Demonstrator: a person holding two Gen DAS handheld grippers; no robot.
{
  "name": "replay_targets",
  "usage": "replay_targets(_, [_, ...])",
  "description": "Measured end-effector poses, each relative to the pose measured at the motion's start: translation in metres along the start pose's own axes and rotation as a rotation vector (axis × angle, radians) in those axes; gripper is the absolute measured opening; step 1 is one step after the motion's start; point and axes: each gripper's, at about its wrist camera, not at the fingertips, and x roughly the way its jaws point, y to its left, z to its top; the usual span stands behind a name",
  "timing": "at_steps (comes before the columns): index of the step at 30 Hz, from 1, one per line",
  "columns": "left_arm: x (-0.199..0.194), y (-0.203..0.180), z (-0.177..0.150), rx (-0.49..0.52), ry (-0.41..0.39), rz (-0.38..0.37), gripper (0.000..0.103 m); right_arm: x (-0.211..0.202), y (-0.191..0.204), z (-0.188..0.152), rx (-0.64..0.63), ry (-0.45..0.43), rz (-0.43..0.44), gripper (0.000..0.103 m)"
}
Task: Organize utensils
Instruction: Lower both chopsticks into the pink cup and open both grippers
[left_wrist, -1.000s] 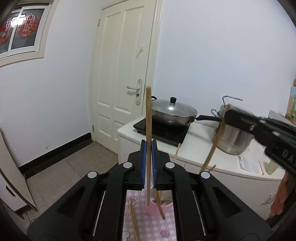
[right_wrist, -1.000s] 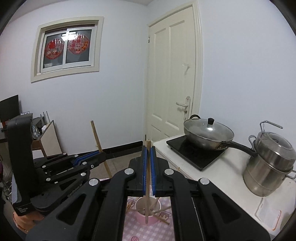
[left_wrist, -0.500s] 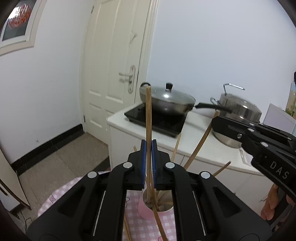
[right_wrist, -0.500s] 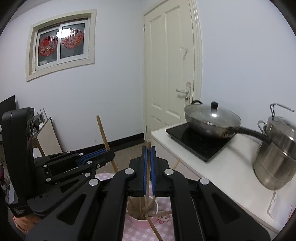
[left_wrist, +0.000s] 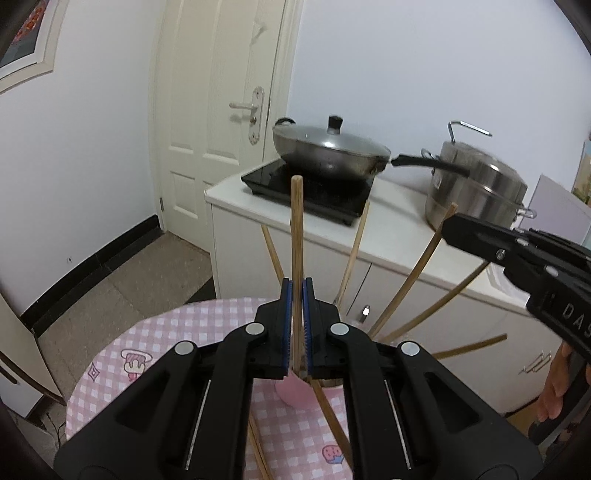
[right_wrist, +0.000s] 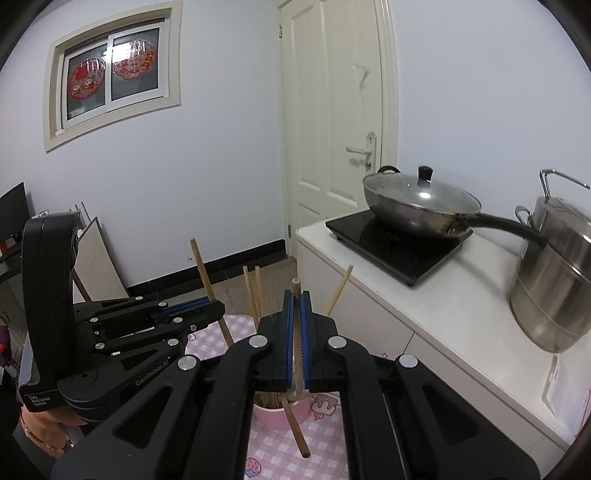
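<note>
While both grippers clamp a chopstick upright, I hold the left gripper (left_wrist: 294, 325) and right gripper (right_wrist: 296, 343) over the pink cup (right_wrist: 280, 415) near me, ready to drop them in.

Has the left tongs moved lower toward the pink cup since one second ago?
Yes. In the right wrist view the left tongs now sits lower against the window, its chopstick closer to the pink cup.
</note>
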Motion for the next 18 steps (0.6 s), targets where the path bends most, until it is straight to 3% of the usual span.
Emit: replay_targets(18, [-0.004, 0.000, -0.006, -0.006, 0.029, -0.015, 0.007, 0.001, -0.019, -0.016, 0.086, 0.042, 0.004, 0.003])
